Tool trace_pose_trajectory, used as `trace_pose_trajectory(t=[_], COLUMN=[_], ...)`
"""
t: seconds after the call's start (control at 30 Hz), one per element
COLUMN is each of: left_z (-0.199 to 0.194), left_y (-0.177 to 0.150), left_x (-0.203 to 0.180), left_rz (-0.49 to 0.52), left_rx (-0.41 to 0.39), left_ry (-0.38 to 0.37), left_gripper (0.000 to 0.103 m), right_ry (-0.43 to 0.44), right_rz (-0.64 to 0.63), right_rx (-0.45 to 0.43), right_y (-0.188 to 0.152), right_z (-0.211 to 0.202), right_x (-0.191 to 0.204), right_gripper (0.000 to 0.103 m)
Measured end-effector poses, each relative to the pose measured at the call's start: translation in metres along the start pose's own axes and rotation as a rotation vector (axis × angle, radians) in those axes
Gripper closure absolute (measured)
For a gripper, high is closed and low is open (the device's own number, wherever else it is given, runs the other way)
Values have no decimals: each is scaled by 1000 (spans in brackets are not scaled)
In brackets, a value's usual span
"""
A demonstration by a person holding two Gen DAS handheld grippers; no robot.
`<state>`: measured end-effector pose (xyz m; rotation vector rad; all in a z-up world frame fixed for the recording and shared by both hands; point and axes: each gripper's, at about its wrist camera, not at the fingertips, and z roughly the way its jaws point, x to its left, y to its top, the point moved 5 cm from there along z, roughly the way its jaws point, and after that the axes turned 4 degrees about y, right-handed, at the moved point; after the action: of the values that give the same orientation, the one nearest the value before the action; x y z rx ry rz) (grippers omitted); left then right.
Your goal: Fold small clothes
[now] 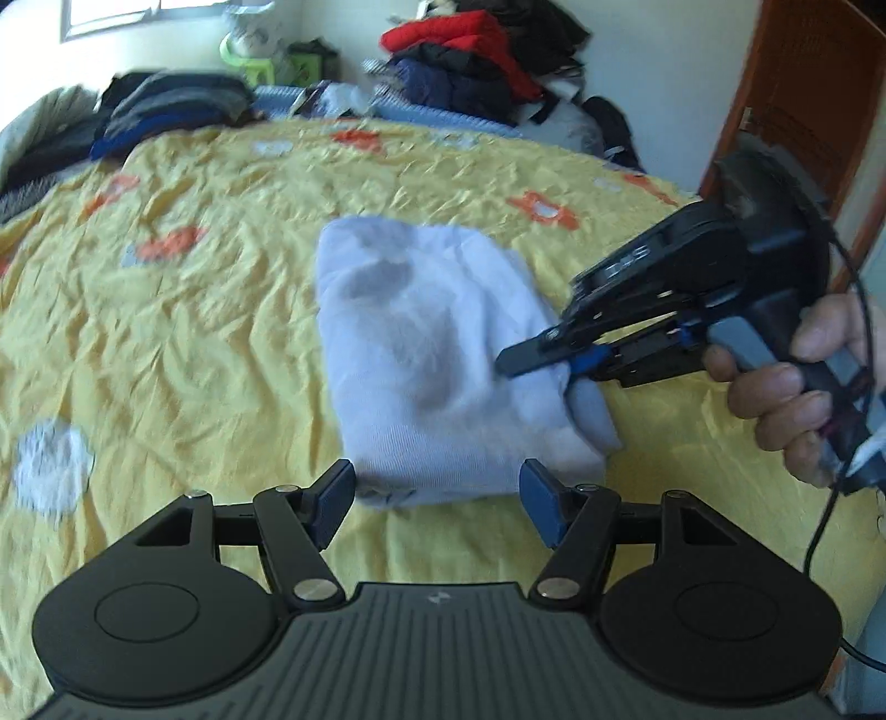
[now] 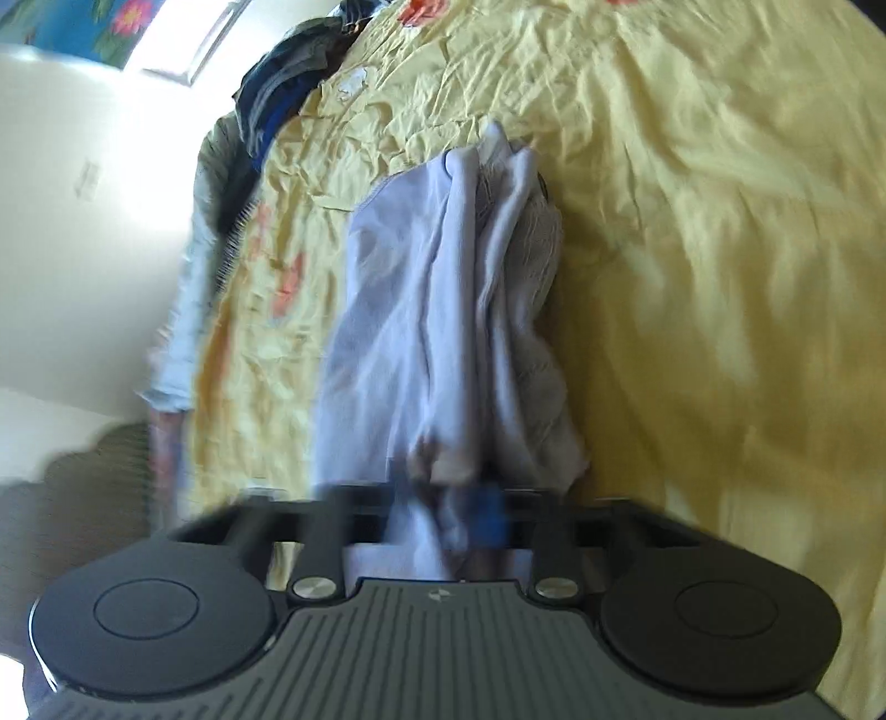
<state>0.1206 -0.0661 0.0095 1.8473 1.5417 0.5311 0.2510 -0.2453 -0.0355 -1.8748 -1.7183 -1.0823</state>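
Left wrist view: yellow bedsheet (image 1: 194, 332) fills the frame, dark clothes pile (image 1: 166, 111) upper left, red and navy pile (image 1: 470, 50) top centre. Pale blue garment (image 1: 432, 354), folded, lies mid-frame. Left gripper (image 1: 437, 498) bottom centre, jaws spread wide, holding nothing, garment edge between its tips. Right gripper (image 1: 531, 357) at right, clamped on garment's right edge. Right wrist view blurred: garment (image 2: 432, 332) bunched at centre, pinched at the fingers.

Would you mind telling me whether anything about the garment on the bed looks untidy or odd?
The pale garment is folded, but a flap sticks out at its right edge, where the right gripper pinches it. Grey smudges mark its top.
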Motion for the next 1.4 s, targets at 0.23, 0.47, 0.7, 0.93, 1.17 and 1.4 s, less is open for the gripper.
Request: trace_pose_trajectory(t=[0.23, 0.47, 0.7, 0.93, 1.17, 1.4], left_z=[26, 17, 6, 58, 0, -7], left_y=[1, 0, 31, 11, 5, -37], left_x=[-23, -33, -41, -50, -19, -5], left_rz=[40, 73, 61, 81, -20, -78], left_rx=[-12, -9, -74, 26, -66, 65], left_ry=[-137, -130, -191, -180, -68, 49], left_gripper=[23, 9, 8, 9, 8, 8], right_ry=[-82, -98, 125, -14, 73, -70], right_rz=[-283, -152, -50, 55, -143, -219], right_rx=[-61, -28, -187, -118, -219, -290], right_y=[20, 26, 66, 88, 28, -81], right_z=[-27, -25, -41, 30, -44, -85], right_x=[29, 2, 19, -12, 29, 14], right_gripper=[86, 68, 41, 79, 31, 37])
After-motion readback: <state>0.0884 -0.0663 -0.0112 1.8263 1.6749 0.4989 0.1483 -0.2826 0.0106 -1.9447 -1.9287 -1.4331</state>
